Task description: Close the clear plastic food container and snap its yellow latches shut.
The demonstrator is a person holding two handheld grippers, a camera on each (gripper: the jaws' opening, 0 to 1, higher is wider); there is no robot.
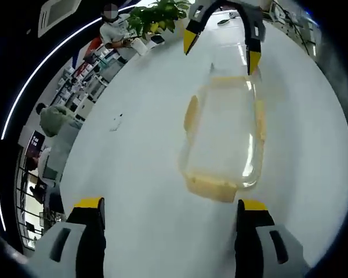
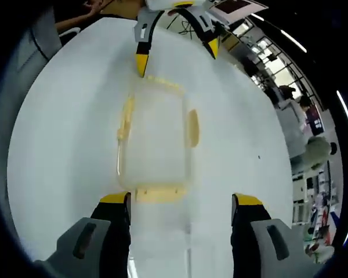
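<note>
Jaws of both grippers, left gripper (image 1: 169,217) and right gripper (image 2: 181,211), stand wide and hold nothing. Between them on the white worktop (image 1: 133,174) lies the clear plastic food container (image 1: 223,139). It looks light, thin and slippery; press its yellow latches (image 1: 191,113) at the edges.

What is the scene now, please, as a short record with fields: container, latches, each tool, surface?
container: clear plastic food container, lid seems on, lying on the table
latches: yellow latches on its sides and ends; snapped or not, cannot tell
left tool: left tool open, at one short end, apart from the container
right tool: right tool open, at the opposite short end, close to the end latch
surface: white table
background: green plant, people seated
</note>
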